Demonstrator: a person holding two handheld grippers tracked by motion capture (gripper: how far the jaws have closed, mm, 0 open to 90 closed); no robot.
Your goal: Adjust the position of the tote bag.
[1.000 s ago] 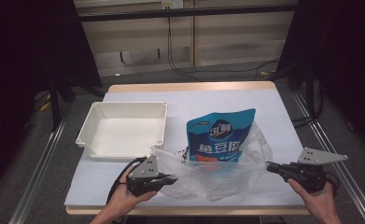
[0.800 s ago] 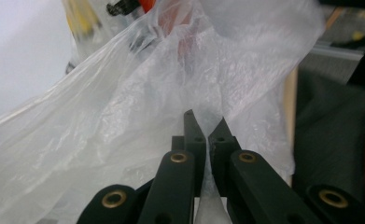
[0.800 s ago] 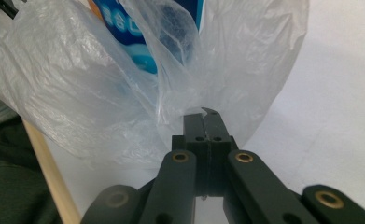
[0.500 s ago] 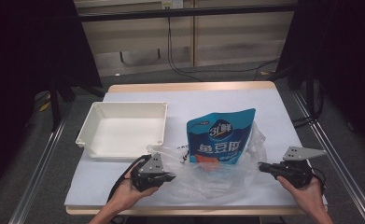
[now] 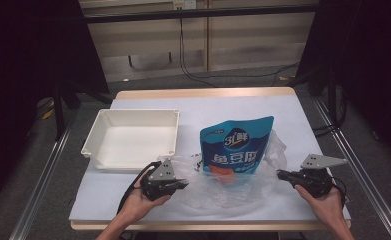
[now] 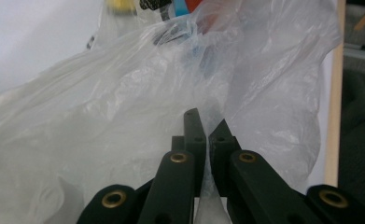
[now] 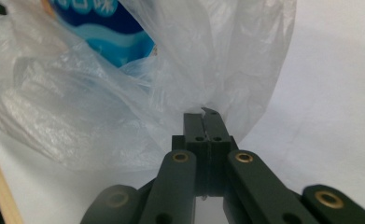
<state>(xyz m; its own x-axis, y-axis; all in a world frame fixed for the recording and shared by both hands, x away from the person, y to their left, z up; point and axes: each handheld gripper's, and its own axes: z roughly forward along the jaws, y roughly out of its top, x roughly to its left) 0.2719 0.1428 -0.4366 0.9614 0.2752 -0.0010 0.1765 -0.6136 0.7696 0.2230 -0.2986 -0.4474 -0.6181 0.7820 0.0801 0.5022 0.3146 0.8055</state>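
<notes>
A clear plastic bag (image 5: 222, 186) lies crumpled at the table's front, its far part around the lower end of a blue snack pouch (image 5: 236, 149) with white lettering. My left gripper (image 5: 184, 184) is shut on the bag's left edge. In the left gripper view, film (image 6: 124, 116) runs down between the nearly closed jaws of the left gripper (image 6: 206, 125). My right gripper (image 5: 281, 174) is shut on the bag's right edge. In the right gripper view, the right gripper (image 7: 207, 115) pinches a gathered fold, and the pouch (image 7: 106, 33) shows through the bag (image 7: 77, 107).
An empty white tray (image 5: 99, 131) sits at the left of the white-covered table (image 5: 233, 107). The table's wooden front edge (image 5: 208, 226) runs just behind my hands. Dark floor and metal rails flank both sides.
My right gripper has moved left toward the pouch, still holding the bag, so the film between the grippers is slacker. The left gripper has barely shifted.
</notes>
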